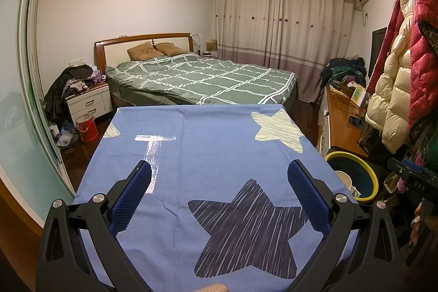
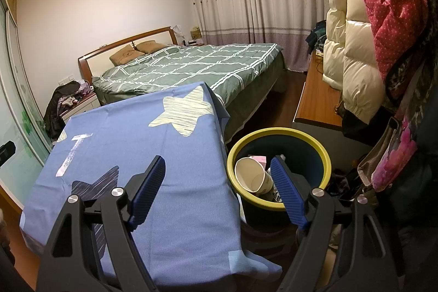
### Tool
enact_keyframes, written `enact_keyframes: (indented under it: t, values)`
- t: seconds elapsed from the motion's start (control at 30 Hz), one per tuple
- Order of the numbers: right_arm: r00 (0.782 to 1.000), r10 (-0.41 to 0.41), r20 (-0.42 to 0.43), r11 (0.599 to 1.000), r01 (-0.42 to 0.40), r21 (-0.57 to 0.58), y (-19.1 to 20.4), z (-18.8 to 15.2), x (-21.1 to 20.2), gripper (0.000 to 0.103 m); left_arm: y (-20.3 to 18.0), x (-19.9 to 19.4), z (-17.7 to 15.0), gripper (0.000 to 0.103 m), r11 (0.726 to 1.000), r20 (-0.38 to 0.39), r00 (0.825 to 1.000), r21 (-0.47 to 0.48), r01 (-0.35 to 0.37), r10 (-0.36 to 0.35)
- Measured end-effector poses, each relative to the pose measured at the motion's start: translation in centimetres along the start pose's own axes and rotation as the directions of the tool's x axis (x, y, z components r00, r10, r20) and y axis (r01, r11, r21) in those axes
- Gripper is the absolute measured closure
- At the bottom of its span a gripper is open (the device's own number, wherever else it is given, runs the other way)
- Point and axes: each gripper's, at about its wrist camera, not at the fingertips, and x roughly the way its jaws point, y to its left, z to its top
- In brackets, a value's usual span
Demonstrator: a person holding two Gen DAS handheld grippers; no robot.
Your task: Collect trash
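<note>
A dark bin with a yellow rim (image 2: 325,158) stands on the floor right of the table; it also shows in the left wrist view (image 1: 373,177). Inside lie white paper cups (image 2: 250,174) and a pink carton (image 2: 258,159). My right gripper (image 2: 219,164) is open and empty, its left finger over the table edge, its right finger over the bin's mouth. My left gripper (image 1: 219,168) is open and empty above the table's blue star-print cloth (image 1: 208,144). No trash shows on the cloth.
A green checked bed (image 1: 208,78) lies beyond the table. A wooden dresser (image 1: 342,116) and hanging coats (image 2: 364,40) stand on the right. A nightstand (image 1: 89,100), a red bucket (image 1: 87,127) and a sliding wardrobe door (image 1: 16,111) are on the left.
</note>
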Motion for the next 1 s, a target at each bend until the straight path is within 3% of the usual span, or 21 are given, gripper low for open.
enact_keyframes:
  t: [1.0]
  values:
    - [1.000,0.001,-0.006,1.000,-0.001,0.000,0.05,-0.16,0.14,0.028,-0.06,0.25,-0.59,0.005,1.000,-0.006,1.000,0.000,0.001,-0.001]
